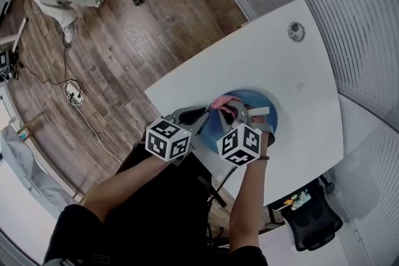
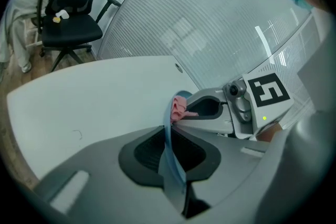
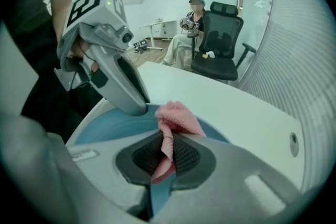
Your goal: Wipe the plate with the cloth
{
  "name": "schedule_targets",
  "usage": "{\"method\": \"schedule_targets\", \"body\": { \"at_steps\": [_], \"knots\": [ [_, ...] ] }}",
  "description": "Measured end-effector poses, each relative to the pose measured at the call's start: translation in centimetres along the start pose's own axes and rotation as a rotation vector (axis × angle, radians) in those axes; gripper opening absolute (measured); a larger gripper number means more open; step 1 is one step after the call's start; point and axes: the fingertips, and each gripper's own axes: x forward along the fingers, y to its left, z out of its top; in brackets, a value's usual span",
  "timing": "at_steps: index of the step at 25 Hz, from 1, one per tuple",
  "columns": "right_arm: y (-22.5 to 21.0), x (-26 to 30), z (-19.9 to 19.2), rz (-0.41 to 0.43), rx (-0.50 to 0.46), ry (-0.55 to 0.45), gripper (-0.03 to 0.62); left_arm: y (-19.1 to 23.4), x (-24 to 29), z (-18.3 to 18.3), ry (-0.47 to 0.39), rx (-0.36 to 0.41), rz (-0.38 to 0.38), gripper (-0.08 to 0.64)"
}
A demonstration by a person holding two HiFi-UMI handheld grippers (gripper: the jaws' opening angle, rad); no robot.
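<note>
The white counter [image 1: 293,71] fills most of the head view, with wooden floor beyond its edge. An office chair [image 3: 220,55] and a seated person [image 3: 184,39] are well behind it in the right gripper view. A small round fitting [image 1: 296,31] is set into the counter's far end.

The blue plate [image 1: 255,103] sits near the counter's near edge, right in front of both hands. I cannot tell whether it rests flat or is tipped up a little.

The left gripper [image 2: 167,131] reaches in from the left. Its fingers are clamped on the plate's rim, which runs edge-on between the pads, so this hand steadies the dish.

The right gripper [image 3: 168,139] comes steeply down from the near side. Its fingers are pinched tight on the pink cloth [image 3: 176,115]. A sliver of blue shows below the cloth between the pads, apparently the plate's near edge.

The cloth bunches out past the fingertips, just beside the tip of the left gripper. It lies at the plate's left, near part.

The bare blue face spreads away from the cloth, toward the far right in the head view. The right hand holds the cloth, so the next stroke probably has to sweep that way, away from the left gripper. The main risk is the two grippers knocking together, since they stand so close.
</note>
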Motion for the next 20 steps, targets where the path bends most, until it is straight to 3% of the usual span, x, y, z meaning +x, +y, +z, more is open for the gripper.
{"method": "schedule_targets", "body": {
  "at_steps": [8,13,20],
  "knots": [
    [-1.4,0.0,0.6,-0.004,0.049,-0.018,0.028,0.3,-0.3,0.3,-0.01,0.011,0.009,0.035],
    [-2.7,-0.4,0.1,-0.089,0.103,-0.037,0.028,0.1,-0.1,0.4,-0.007,0.065,0.024,0.035],
    [-4.4,-1.0,-0.9,-0.166,0.167,-0.041,0.026,0.2,-0.1,0.5,0.006,0.069,0.021,0.044]
  ]
}}
